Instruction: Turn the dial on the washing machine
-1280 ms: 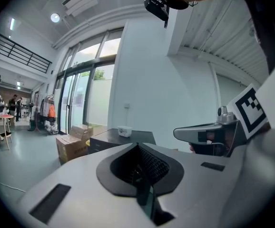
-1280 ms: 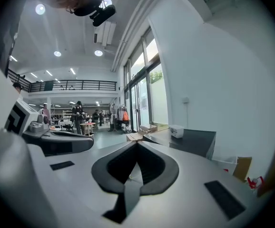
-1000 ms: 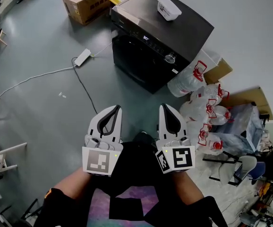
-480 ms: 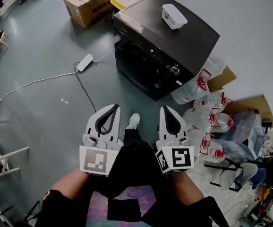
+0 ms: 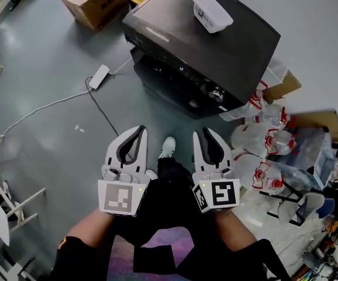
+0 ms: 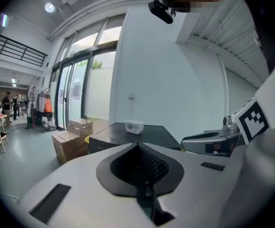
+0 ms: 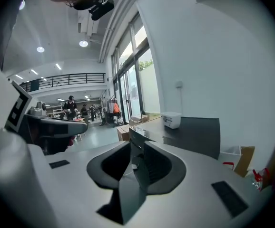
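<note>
My left tool [image 5: 138, 131] is pressed together; my right tool [image 5: 204, 133], empty, has just been opening slightly. The dial [image 5: 217, 93] sits upper right of centre on the washing machine [image 5: 227, 37] front, well apart from both.

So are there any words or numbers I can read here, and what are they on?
Nothing here can be read for sure.
On the washer panel: small lit marks, too small to read.
On the tub: a dark label, blurred.
On the box: print on the side, too small.
On the bags: red marks, not readable.
</note>
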Available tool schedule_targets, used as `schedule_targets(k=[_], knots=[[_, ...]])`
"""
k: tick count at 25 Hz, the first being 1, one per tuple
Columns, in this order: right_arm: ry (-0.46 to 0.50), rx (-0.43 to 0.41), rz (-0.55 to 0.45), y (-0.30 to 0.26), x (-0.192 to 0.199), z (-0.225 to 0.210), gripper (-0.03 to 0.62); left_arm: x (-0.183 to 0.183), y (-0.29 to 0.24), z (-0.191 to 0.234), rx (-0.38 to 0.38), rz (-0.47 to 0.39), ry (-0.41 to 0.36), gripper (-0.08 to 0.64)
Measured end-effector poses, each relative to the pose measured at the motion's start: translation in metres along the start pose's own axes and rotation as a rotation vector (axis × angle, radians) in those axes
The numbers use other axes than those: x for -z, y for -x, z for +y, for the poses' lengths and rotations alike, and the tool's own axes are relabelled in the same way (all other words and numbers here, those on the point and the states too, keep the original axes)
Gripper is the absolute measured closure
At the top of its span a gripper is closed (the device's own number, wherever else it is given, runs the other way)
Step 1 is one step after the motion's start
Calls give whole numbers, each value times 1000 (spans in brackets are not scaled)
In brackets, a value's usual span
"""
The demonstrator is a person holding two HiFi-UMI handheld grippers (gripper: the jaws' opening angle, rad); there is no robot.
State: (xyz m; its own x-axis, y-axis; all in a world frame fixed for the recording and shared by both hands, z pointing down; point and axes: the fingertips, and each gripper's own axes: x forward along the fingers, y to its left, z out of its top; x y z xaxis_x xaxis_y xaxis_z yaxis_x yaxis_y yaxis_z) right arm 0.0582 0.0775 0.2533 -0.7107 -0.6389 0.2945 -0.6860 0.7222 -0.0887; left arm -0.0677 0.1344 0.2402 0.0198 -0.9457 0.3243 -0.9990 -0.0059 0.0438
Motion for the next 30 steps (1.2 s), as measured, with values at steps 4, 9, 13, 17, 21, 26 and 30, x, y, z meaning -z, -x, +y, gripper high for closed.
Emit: schedule_targets(k=[4,9,13,17,21,26,30], knots=[[-18,11,24,-25,4,-19,482,-1,-38,10,4,13,-1,546],[-48,37,36,-44,6,-32,426,-11,-69,20,25,1,13,538],[-65,87,23,-53,2,-46,402,-17,-92,21,73,16,-5,402],[-88,164,18,-65,2,-57,358,-23,-119,24,144,36,-45,317],[-121,279,22,-80,5,-68,321,-23,-150,33,259,50,-83,278],[-118,524,35,-96,11,-90,295,-20,-187,49,419,64,-129,273],[-109,688,47,-103,21,-98,295,-2,-202,60,565,106,-210,270]])
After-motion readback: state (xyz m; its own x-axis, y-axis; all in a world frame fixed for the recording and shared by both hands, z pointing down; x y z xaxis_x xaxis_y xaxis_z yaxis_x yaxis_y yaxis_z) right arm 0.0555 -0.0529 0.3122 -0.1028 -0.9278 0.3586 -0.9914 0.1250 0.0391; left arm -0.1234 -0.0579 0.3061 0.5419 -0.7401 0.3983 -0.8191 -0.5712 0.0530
